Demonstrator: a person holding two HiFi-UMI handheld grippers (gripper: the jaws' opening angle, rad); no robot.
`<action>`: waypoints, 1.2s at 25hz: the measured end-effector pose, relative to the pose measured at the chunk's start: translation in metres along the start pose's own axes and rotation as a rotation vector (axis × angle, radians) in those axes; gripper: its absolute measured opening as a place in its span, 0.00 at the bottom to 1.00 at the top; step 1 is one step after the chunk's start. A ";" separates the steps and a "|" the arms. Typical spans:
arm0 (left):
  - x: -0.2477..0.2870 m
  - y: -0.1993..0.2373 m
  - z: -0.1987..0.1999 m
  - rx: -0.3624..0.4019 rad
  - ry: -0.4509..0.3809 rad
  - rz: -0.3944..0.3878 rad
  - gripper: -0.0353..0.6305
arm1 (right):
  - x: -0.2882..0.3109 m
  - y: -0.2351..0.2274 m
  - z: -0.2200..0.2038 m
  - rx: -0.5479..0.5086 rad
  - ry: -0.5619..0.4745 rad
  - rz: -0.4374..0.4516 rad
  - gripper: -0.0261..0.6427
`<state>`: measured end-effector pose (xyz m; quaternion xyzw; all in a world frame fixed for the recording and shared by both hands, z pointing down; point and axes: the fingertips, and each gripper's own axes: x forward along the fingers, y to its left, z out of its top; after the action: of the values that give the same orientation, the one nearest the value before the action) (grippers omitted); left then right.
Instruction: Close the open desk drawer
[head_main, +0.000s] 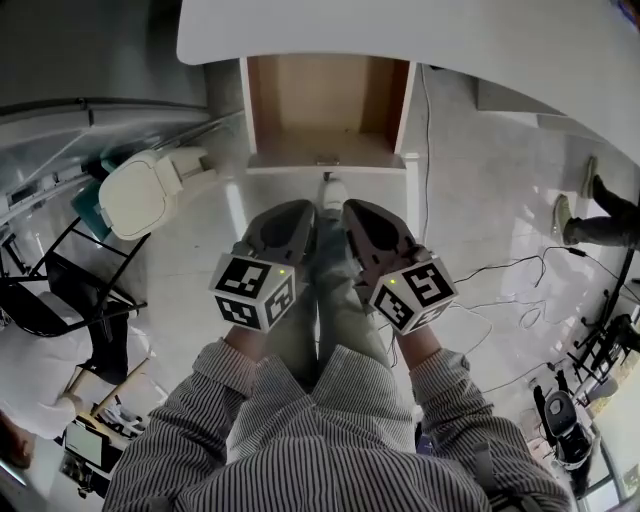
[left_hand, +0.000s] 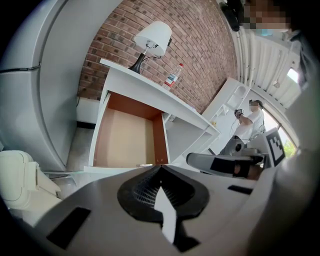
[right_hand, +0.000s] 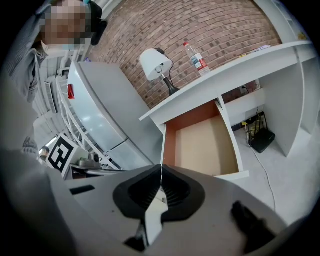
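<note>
Desk drawer (head_main: 326, 110) seemingly just beyond claws (head_main: 300, 212) (head_main: 357, 210)

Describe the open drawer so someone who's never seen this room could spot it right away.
Find the white desk against the brick wall, with a lamp and a bottle on top. Just under that top, the drawer sticks out toward the viewer. It alone is pulled open, showing a tan floor and reddish-brown sides behind a white front.

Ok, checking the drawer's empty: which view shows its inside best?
Right gripper view: nearly the whole drawer floor shows, bare. The left gripper view shows it more slanted; in the head view the desk covers its back.
</note>
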<state>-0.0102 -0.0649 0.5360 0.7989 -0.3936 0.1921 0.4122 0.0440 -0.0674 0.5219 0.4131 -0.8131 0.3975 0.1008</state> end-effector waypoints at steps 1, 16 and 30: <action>0.003 0.002 -0.002 0.001 0.002 0.002 0.07 | 0.002 -0.003 -0.003 0.004 0.002 -0.006 0.06; 0.050 0.039 -0.031 -0.059 0.027 0.051 0.07 | 0.031 -0.047 -0.034 0.060 0.024 -0.059 0.06; 0.083 0.061 -0.050 -0.071 0.029 0.121 0.07 | 0.055 -0.080 -0.060 0.087 0.052 -0.107 0.06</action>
<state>-0.0063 -0.0847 0.6488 0.7555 -0.4419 0.2142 0.4337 0.0592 -0.0836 0.6334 0.4497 -0.7688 0.4372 0.1248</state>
